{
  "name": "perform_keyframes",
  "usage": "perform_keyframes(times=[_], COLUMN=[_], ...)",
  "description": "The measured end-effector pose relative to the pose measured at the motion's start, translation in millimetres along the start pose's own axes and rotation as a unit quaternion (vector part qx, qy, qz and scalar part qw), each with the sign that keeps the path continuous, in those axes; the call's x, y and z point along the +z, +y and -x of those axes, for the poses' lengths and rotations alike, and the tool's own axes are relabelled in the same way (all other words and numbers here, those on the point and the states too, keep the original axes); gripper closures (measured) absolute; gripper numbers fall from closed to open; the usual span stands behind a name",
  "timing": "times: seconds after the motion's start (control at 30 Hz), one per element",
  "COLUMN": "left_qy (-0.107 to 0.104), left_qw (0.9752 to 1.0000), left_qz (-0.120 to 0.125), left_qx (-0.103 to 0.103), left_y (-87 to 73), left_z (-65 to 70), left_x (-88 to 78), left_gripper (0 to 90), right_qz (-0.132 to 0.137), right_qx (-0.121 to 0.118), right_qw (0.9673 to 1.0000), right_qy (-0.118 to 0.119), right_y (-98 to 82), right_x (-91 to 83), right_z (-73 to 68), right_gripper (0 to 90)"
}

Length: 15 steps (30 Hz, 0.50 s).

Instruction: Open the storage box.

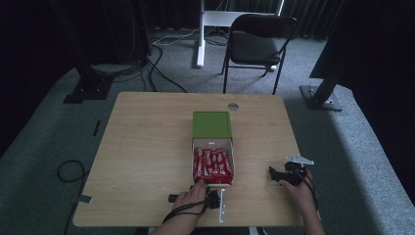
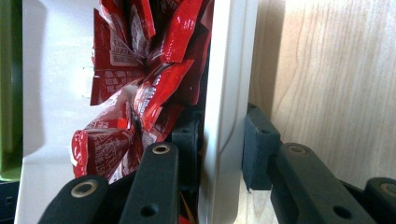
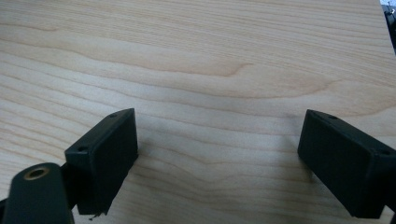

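A white box (image 1: pixel 194 161) holding several red snack packets (image 1: pixel 212 165) lies at the table's middle, slid partly out of its green sleeve (image 1: pixel 211 124). My left gripper (image 1: pixel 212 196) is at the box's near end. In the left gripper view, this gripper (image 2: pixel 223 140) is shut on the white box wall (image 2: pixel 229 70), one jaw inside among the red packets (image 2: pixel 149 88) and one outside. My right gripper (image 1: pixel 274 175) rests to the right of the box, apart from it. Over bare wood, the right gripper (image 3: pixel 217 158) stands open with nothing between its jaws.
The wooden table (image 1: pixel 147 147) has a small round grommet (image 1: pixel 233 106) near its far edge. Beyond it stand a black folding chair (image 1: pixel 257 41) and a white desk leg (image 1: pixel 200 34). A cable loop (image 1: pixel 68 171) lies on the carpet at the left.
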<state>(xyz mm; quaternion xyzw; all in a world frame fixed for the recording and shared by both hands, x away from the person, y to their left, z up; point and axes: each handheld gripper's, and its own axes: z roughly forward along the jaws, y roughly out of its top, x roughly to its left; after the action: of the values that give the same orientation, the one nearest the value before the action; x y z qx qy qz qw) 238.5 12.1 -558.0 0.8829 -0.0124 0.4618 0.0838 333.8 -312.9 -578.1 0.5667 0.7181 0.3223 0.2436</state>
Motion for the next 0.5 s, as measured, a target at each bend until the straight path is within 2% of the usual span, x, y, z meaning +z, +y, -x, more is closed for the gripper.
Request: perform_keyframes(times=[0.5], left_qy=[-0.001], left_qw=[1.0000], left_qz=[-0.002], left_qx=[-0.002], left_y=[0.8], left_z=[0.7], left_x=[-1.9], left_gripper=[71.3], right_qz=[0.000], right_qx=[0.000], right_qw=[1.0000], right_qy=[0.000], right_y=[0.0], right_x=[0.0], right_z=[0.0], right_gripper=[11.5])
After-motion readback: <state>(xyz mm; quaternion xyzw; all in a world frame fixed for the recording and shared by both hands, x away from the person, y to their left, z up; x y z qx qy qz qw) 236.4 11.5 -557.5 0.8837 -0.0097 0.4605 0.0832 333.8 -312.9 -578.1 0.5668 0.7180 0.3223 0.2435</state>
